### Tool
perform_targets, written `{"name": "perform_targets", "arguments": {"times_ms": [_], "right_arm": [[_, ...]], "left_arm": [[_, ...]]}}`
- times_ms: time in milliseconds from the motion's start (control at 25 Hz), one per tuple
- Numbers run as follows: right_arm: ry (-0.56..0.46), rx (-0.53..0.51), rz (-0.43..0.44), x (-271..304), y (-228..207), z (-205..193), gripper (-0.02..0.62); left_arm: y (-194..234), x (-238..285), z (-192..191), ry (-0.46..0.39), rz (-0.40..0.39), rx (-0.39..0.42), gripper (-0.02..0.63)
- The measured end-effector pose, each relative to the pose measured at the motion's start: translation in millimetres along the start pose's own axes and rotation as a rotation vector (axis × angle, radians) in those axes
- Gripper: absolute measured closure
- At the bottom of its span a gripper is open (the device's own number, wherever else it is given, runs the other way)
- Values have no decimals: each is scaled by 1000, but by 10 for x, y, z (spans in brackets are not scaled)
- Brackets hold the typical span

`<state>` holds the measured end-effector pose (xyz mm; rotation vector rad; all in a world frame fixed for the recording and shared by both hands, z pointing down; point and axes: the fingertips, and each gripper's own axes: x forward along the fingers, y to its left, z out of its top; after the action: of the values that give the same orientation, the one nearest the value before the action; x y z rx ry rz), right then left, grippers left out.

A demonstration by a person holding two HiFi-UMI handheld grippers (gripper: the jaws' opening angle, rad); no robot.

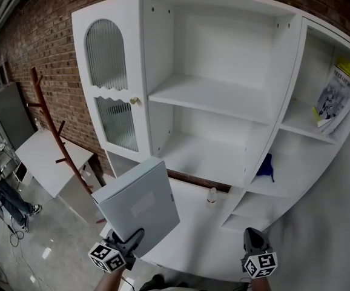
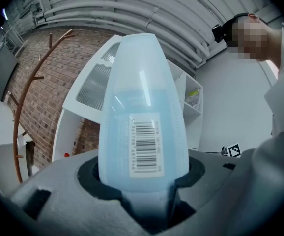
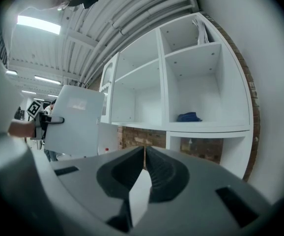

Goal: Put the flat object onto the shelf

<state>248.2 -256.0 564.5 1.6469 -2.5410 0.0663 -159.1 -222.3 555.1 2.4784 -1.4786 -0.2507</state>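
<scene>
A person's left gripper [image 1: 129, 241] is clamped on the lower edge of a pale blue flat object [image 1: 140, 202], a slim case with a barcode label. It holds the case upright and slightly tilted in the air in front of the white shelf unit [image 1: 211, 99] standing against a brick wall [image 1: 48, 35]. The case has not reached any compartment. It hangs low and to the left, below the unit's ribbed glass door [image 1: 108, 83] and well apart from the open middle bays.

The right gripper [image 1: 252, 238] is raised nearby with its jaws pressed together on nothing, so it gives no support.

The main risk appears to be the grip. With only one edge pinched and most of the case standing free above the jaws, the case could swing or slide out as it is tipped flat for the shelf.

A leading corner could also catch the front lip of a board or an upright divider and twist the case loose.

A small bottle [image 1: 212, 196] stands on the lower ledge near the likely path and could be knocked over by a low approach. The blue cloth [image 1: 266, 165] and the leaning books [image 1: 338, 96] in the right-hand bays look safely out of the way.

If the case is released while it overhangs a board, it may tip forward and fall.
</scene>
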Motion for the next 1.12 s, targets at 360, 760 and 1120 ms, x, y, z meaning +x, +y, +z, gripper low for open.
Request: {"name": "perform_targets", "arguments": {"times_ms": [360, 760, 1120], "right_arm": [[-33, -7, -59, 114, 34, 228, 565], [-74, -53, -86, 270, 100, 543, 565], [-112, -52, -105, 286, 127, 777, 565]], "left_arm": [[135, 336, 204, 25, -72, 11, 330], [0, 830, 514, -1, -198, 10, 330], [-150, 1176, 683, -28, -243, -72, 330]]}}
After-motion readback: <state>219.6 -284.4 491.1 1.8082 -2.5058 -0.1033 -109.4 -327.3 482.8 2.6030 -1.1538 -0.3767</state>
